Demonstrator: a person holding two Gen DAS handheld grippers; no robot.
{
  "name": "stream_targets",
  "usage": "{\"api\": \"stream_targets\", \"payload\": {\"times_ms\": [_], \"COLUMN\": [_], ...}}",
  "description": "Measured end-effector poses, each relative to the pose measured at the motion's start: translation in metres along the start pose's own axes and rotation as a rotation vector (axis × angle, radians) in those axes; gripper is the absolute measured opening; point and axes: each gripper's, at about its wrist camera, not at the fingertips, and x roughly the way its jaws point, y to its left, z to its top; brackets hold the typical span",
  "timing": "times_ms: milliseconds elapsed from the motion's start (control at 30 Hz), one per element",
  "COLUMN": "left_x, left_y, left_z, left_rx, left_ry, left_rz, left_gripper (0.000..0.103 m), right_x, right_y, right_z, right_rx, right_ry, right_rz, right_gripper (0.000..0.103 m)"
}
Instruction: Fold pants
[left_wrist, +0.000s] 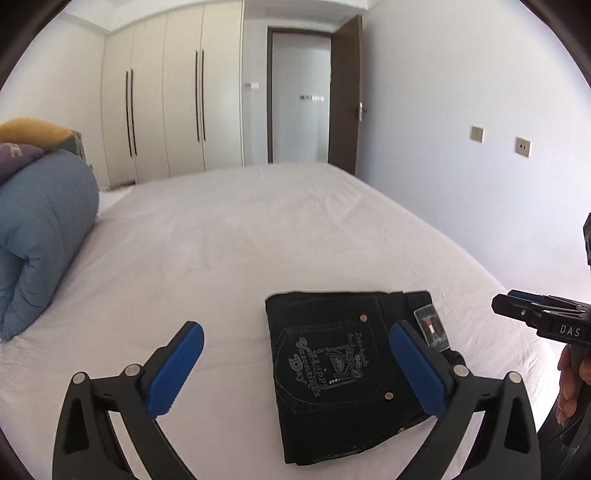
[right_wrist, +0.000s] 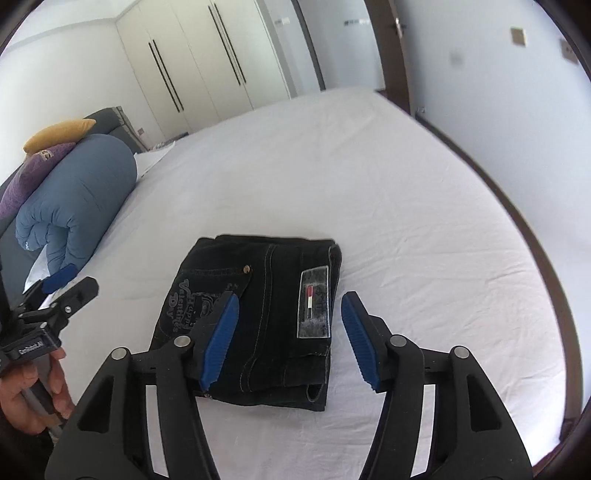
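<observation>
Black jeans (left_wrist: 343, 373) lie folded into a compact rectangle on the white bed sheet (left_wrist: 229, 236), back pocket embroidery and a waistband label facing up. They also show in the right wrist view (right_wrist: 266, 314). My left gripper (left_wrist: 295, 365) is open and empty, raised above the bed with its right finger over the jeans' right side. My right gripper (right_wrist: 290, 339) is open and empty, held above the jeans' near waistband end. Each gripper shows at the edge of the other's view: the right (left_wrist: 517, 308), the left (right_wrist: 70, 286).
A rolled blue duvet (right_wrist: 77, 199) with purple and yellow pillows (right_wrist: 55, 136) lies at the bed's left end. Wardrobes (left_wrist: 166, 107) and an open door (left_wrist: 345, 96) stand beyond the bed. The bed's dark frame edge (right_wrist: 546, 266) runs along the right.
</observation>
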Motion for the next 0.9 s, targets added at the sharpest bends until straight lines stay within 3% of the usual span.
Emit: {"api": "stream_targets", "payload": {"times_ms": [200,267,333,400,467,567,633,733,900], "left_x": [-0.108,-0.138,-0.163,-0.176,-0.186,-0.201,-0.202,-0.201,-0.207], "left_y": [0.004,0.006,0.007,0.009,0.008,0.013,0.016,0.017,0.017], "left_z": [0.033,0.035,0.038,0.044,0.048,0.058,0.063,0.068,0.067], "left_rx": [0.002,-0.036,-0.064,-0.054,-0.041,-0.03,-0.046,-0.076,-0.077], "left_ry": [-0.292,-0.347,-0.391,-0.382,-0.396,-0.369,-0.32,-0.26,-0.239], "left_rz": [0.14,0.119,0.106,0.065,0.088,0.081,0.058,0.087,0.047], "left_gripper": [0.103,0.103,0.103,0.103,0.103,0.103,0.103,0.103,0.103], "right_x": [-0.102,-0.131,-0.155,-0.171,-0.189,-0.217,-0.228,-0.241,-0.273], "right_y": [0.036,0.046,0.053,0.057,0.061,0.073,0.079,0.081,0.096], "right_z": [-0.026,-0.028,-0.027,-0.026,-0.027,-0.032,-0.031,-0.033,-0.037], "right_rx": [-0.11,-0.143,-0.152,-0.135,-0.136,-0.159,-0.155,-0.13,-0.179], "right_ry": [-0.336,-0.435,-0.474,-0.469,-0.477,-0.498,-0.46,-0.418,-0.458], "right_rz": [-0.148,-0.173,-0.156,-0.116,-0.086,-0.105,-0.127,-0.106,-0.092], "right_gripper": [0.101,0.102,0.103,0.103,0.103,0.103,0.103,0.103,0.103]}}
